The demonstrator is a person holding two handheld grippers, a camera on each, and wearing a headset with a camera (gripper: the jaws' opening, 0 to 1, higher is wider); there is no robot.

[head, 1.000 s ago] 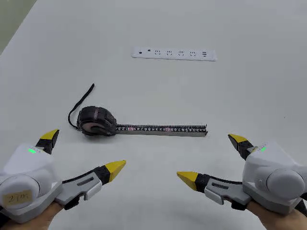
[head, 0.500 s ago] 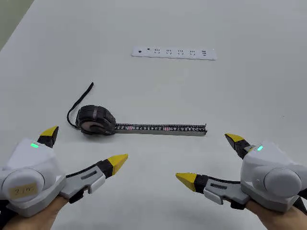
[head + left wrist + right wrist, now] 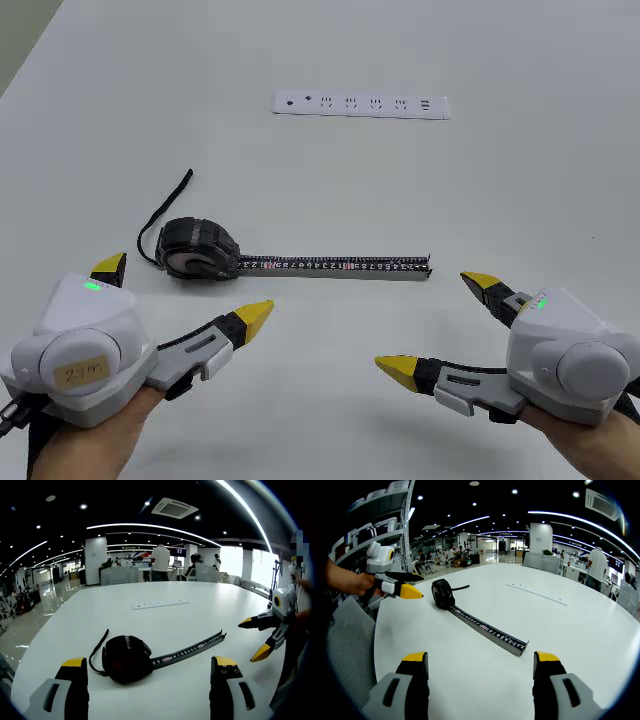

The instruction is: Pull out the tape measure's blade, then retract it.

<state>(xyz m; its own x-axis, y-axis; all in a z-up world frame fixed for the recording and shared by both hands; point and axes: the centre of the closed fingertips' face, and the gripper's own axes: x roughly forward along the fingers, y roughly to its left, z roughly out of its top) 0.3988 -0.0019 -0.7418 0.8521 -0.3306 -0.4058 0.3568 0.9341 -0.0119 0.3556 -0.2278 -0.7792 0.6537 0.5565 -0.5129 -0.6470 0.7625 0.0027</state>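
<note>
Since a second ago we have eased the left hand-held gripper (image 3: 184, 286), white-bodied with black jaws tipped in yellow, a little farther from us, toward the tape measure; the tape itself lies where it lay. The jaws stand wide apart and hold nothing. The far tip sits near the left of the case and the near tip sits on our side of the blade's root, touching neither.

We hold the matching right hand-held gripper (image 3: 437, 322) just as wide open and just as empty. Its far tip is near the blade's end, a little to the right of it and apart from it.

The black, round-cased tape measure (image 3: 200, 250) rests on the plain white table (image 3: 520, 180), between the two grippers and slightly beyond them. Its dark, numbered metal blade (image 3: 335, 266) is drawn out to the right and lies flat on the table. A thin black wrist strap (image 3: 160, 212) curls away from the case to the far left. Well beyond, a long white power strip (image 3: 361, 104) lies across the table.
</note>
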